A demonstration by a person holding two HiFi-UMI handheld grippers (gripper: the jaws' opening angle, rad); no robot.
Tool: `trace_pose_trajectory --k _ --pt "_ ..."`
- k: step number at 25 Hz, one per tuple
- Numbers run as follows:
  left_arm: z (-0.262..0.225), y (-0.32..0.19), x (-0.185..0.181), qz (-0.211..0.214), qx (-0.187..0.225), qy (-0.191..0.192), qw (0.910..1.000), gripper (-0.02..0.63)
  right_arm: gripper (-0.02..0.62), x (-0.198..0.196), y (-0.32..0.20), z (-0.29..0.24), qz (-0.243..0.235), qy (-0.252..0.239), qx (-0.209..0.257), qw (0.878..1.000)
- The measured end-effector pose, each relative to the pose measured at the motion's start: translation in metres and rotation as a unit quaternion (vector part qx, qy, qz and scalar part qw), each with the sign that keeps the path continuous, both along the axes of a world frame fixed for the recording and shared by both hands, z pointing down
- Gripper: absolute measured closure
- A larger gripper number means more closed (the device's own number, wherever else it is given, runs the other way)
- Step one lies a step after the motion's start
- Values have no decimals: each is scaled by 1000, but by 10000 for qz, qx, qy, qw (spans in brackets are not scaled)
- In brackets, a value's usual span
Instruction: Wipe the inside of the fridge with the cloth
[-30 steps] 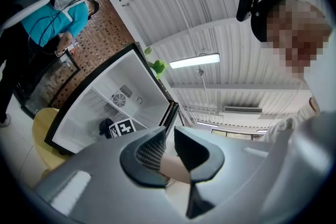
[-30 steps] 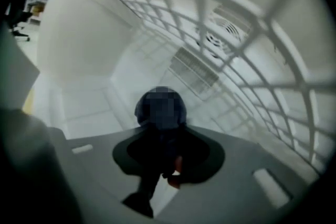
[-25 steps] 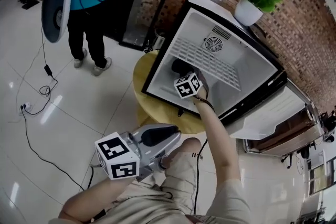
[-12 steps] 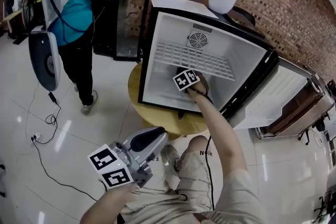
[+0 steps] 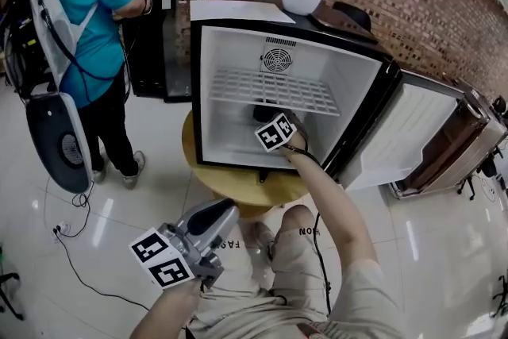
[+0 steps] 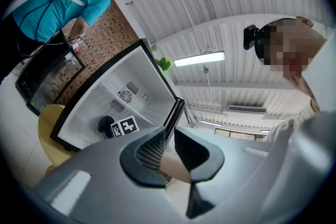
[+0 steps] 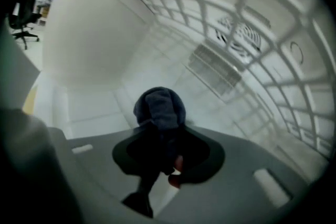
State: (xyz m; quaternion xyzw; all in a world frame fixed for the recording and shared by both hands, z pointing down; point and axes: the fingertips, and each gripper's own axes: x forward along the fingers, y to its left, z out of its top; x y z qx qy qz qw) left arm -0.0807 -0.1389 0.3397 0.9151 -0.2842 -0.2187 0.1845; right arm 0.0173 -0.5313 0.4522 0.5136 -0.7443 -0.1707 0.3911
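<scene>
**Head view:** the fridge (image 5: 238, 59) faces the viewer more squarely than a second ago. The right gripper (image 5: 272, 118) stays under the shelf (image 5: 274, 90).

**Left gripper view:** the left gripper (image 6: 167, 136) is clenched and empty, outside the fridge.

**Right gripper view:** the jaws clamp the dark cloth (image 7: 159, 107), low inside the fridge.

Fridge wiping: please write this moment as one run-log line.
right gripper: shut on cloth, inside fridge under shelf | left gripper: shut, empty, outside fridge

Cloth (image 5: 263, 113) mostly behind the right tool (image 7: 167, 150), head view.
</scene>
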Motion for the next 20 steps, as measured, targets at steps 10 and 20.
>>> trace_pose_trajectory --k 10,20 --pt "4 -4 0 -59 46 -72 9999 580 491 -146 -3 -46 -1390 -1623 676 9746" --pt "17 -12 -3 19 -208 72 9998 580 494 -154 143 -66 -3526 -1140 1438 9176"
